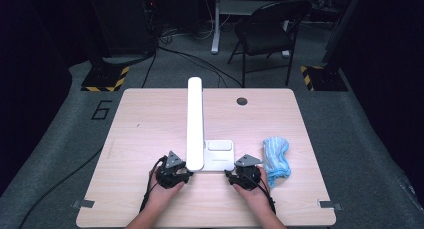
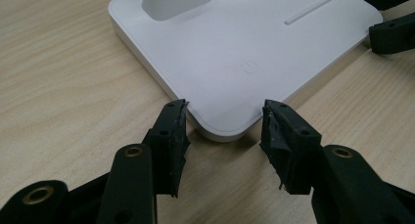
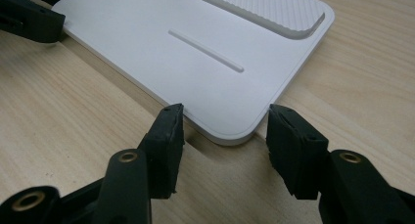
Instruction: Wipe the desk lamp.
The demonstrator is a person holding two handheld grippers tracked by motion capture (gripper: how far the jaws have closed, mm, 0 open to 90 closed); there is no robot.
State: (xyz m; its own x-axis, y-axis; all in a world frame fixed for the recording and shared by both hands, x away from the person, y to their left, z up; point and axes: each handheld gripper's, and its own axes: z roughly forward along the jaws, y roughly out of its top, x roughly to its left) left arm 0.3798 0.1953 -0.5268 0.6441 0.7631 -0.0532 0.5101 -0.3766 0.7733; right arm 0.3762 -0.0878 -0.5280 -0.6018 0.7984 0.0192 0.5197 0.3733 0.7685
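Observation:
A white desk lamp stands on the wooden table, its long arm (image 1: 194,119) rising from a flat square base (image 1: 220,159). My left gripper (image 1: 188,170) is at the base's near left corner. In the left gripper view the rounded corner of the base (image 2: 235,48) lies between the jaws of that gripper (image 2: 225,117), and both fingertips (image 2: 177,117) touch its edges. My right gripper (image 1: 231,173) is at the near right corner. That gripper (image 3: 222,120) grips the base (image 3: 147,48) the same way.
A crumpled blue cloth (image 1: 276,159) lies just right of my right hand. A dark cable hole (image 1: 242,101) sits near the table's far edge. A black chair (image 1: 270,29) stands on the floor beyond the table. Each gripper view shows the other gripper's jaws at the opposite corner.

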